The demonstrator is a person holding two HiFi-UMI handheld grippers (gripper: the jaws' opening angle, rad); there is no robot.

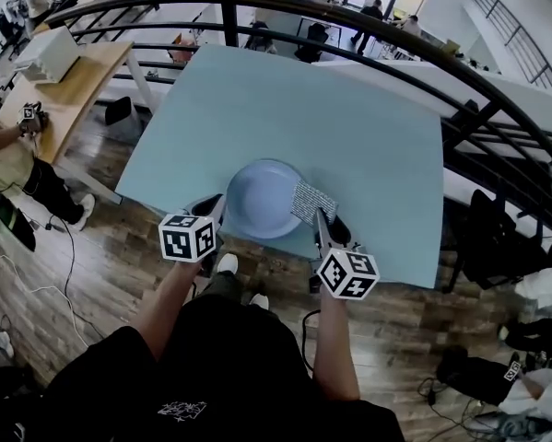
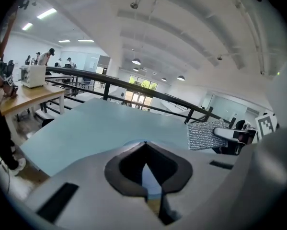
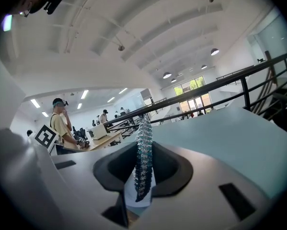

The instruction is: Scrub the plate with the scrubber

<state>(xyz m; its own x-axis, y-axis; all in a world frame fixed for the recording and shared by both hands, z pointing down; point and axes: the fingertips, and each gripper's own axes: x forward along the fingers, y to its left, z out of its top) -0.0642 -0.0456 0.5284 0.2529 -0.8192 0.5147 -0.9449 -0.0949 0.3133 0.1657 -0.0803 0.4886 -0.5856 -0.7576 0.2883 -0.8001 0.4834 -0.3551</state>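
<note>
By the near edge of the light blue table, we pinch the rim of the round pale blue plate with our left claw. Our right claw squeezes the sparkly silver mesh scrubber, which touches the plate's right side.

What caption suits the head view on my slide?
The left hand-held gripper grips a plate, the right hand-held gripper a scrubber, over a table.

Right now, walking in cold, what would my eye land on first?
A pale blue plate at the near edge of the light blue table, its left rim pinched in the left claw. The right claw grips a silvery scrubber at the plate's right rim. Nearer the person, each claw carries a cube of black-and-white squares.
</note>
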